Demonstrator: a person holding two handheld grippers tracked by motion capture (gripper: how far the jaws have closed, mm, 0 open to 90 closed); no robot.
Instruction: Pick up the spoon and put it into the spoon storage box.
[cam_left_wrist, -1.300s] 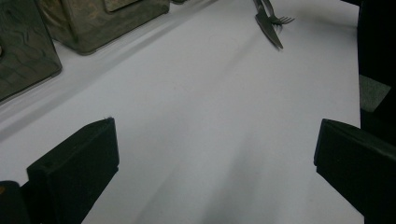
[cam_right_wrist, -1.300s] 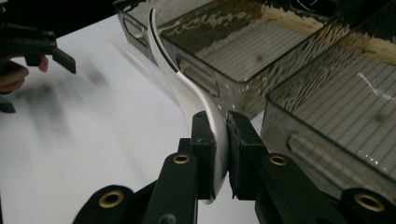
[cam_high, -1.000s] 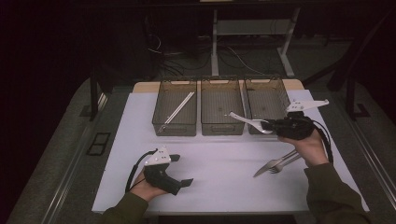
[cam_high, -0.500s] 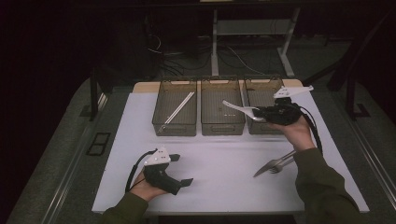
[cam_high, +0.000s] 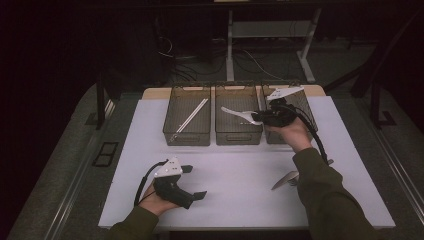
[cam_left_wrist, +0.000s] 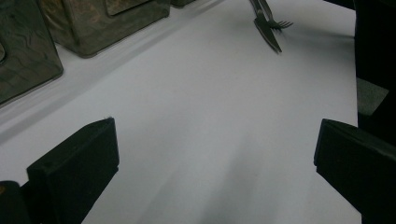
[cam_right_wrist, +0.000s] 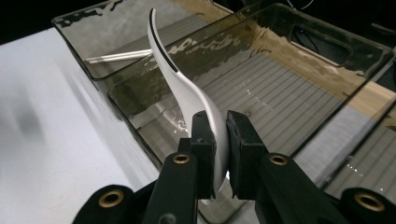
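Note:
My right gripper (cam_high: 260, 119) is shut on the bowl end of a white spoon (cam_high: 239, 114), holding it over the middle bin (cam_high: 238, 140). The right gripper view has the spoon (cam_right_wrist: 187, 88) pinched between my right gripper's (cam_right_wrist: 220, 140) pads, its handle curving up over the bin's ridged floor (cam_right_wrist: 280, 93). Near the table's front left, my left gripper (cam_high: 195, 182) rests on the white surface. Its jaws stand wide open with nothing between them, and the left gripper (cam_left_wrist: 215, 140) looks across bare table.
Three dark bins stand in a row at the back. The left bin (cam_high: 186, 135) holds chopsticks (cam_high: 192, 114), and the right bin (cam_high: 305, 107) sits behind my right hand. A fork and knife (cam_high: 285, 180) (cam_left_wrist: 268, 23) lie on the table at the right.
My right hand has carried the spoon left and toward the bins, from near the right bin to over the middle one. The left hand has stayed still.

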